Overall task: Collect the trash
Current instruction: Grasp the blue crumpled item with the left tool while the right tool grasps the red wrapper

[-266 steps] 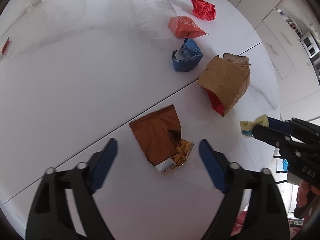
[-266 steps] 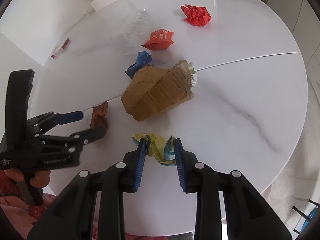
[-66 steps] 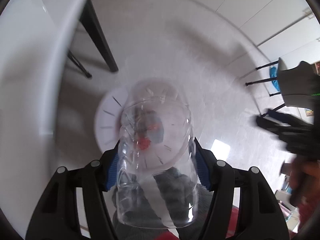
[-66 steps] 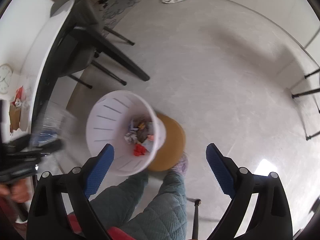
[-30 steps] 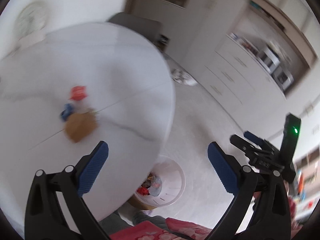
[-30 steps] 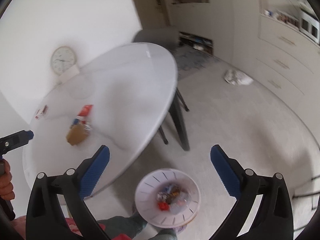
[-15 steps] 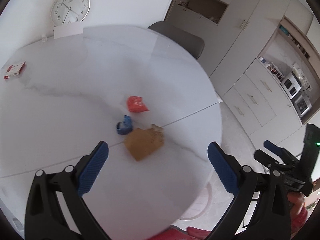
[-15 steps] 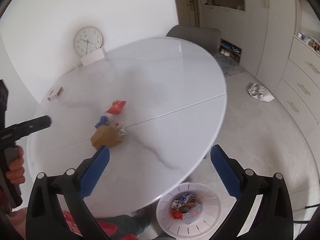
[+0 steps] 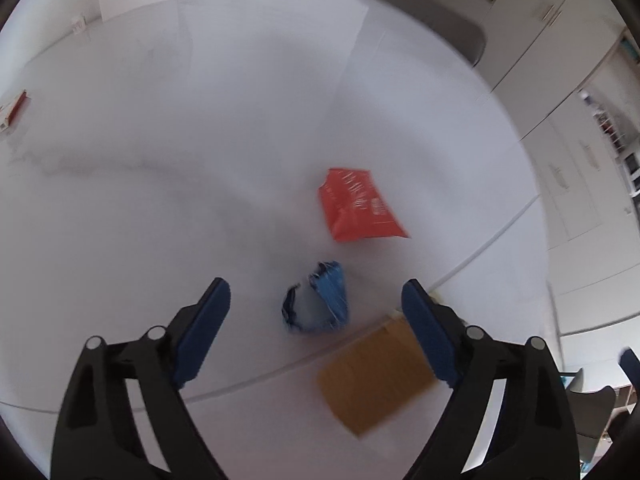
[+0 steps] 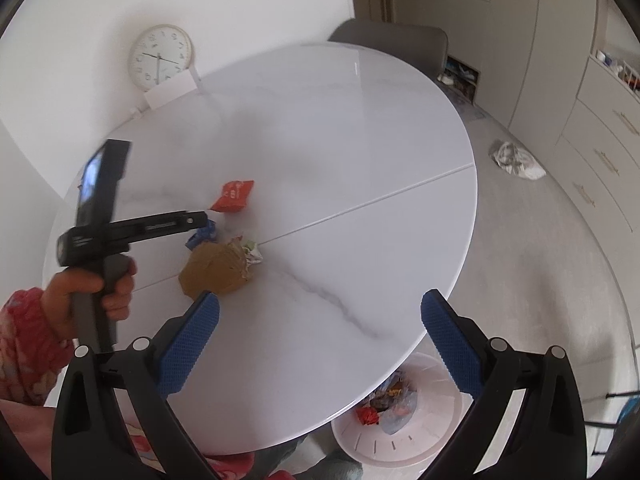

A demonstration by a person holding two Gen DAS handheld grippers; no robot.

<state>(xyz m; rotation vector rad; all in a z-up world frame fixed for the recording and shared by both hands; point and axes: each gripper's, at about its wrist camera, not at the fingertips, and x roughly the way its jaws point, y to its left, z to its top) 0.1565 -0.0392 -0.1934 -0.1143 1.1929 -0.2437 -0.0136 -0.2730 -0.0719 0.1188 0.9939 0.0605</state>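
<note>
Directly between the parted left tongs (image 9: 316, 306) lies the blue wrapper (image 9: 318, 304).

Bright, even daylight, both views. Left wrist view smeared by motion blur: red packet (image 9: 358, 206), blue wrapper (image 9: 318, 300), cardboard (image 9: 376, 376) soft-edged. Right wrist view sharp; glare streak on table (image 10: 356, 68), faint shadows. Fisheye bending, dark vignette at corners.
</note>
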